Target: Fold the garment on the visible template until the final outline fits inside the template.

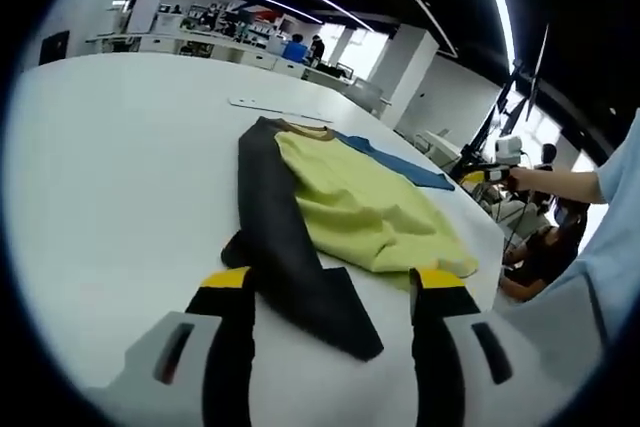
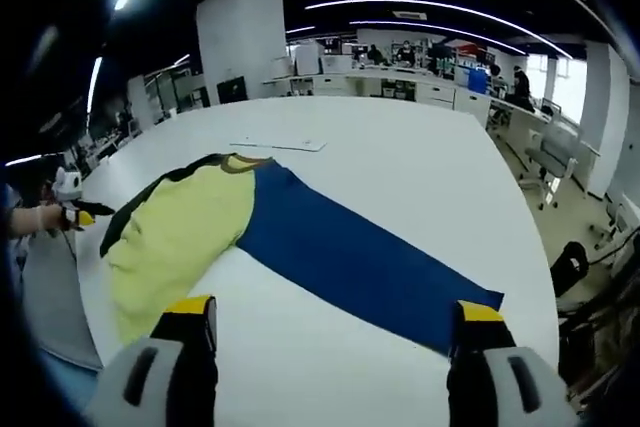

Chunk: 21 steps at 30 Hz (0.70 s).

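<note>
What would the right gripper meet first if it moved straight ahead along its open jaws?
Probably the garment's blue sleeve, which lies flat across the white table just ahead of the right gripper; depth is uncertain.

The shirt [image 1: 360,209] is yellow-green in the body, with one dark charcoal sleeve [image 1: 290,247] and one plain blue sleeve [image 2: 350,257] (brownish at the collar). It lies on a white table [image 1: 120,167]. Both grippers' jaws are black, tipped yellow.

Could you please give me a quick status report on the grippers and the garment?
Left gripper open, empty, over dark sleeve. Right gripper open, empty, near blue sleeve. Garment flat on table, sleeves spread. Nothing in the way.
</note>
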Tool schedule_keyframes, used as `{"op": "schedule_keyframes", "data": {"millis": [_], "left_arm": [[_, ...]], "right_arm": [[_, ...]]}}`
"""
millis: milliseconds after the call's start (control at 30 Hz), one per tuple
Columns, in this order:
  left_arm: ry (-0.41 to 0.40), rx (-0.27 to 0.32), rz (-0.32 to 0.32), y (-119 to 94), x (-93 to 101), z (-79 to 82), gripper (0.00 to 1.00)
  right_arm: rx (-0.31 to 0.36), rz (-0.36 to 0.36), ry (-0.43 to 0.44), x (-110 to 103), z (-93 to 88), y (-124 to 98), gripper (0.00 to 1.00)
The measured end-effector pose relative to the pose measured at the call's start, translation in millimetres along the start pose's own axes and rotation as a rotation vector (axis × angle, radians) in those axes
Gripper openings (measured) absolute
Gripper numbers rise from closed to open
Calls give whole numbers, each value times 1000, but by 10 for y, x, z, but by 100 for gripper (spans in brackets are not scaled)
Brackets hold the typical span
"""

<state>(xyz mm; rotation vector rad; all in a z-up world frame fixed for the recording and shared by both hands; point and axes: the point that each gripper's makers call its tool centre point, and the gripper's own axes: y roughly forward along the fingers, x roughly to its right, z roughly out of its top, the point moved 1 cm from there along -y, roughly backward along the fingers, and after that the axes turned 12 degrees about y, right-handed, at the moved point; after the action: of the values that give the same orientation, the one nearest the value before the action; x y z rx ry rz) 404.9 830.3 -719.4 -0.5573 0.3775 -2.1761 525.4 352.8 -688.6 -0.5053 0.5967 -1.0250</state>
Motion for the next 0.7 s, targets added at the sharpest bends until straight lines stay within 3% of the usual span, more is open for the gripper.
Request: {"op": "schedule_keyframes", "data": {"millis": [467,700], "left_arm": [[-32,-31,14,-68,70,-252,53],[-75,-36,16,-78,102,-351,49]], "right_arm": [[38,109,-43,-666,-72,-225,96],[52,143,-45,-866,-95,-259,95]]}}
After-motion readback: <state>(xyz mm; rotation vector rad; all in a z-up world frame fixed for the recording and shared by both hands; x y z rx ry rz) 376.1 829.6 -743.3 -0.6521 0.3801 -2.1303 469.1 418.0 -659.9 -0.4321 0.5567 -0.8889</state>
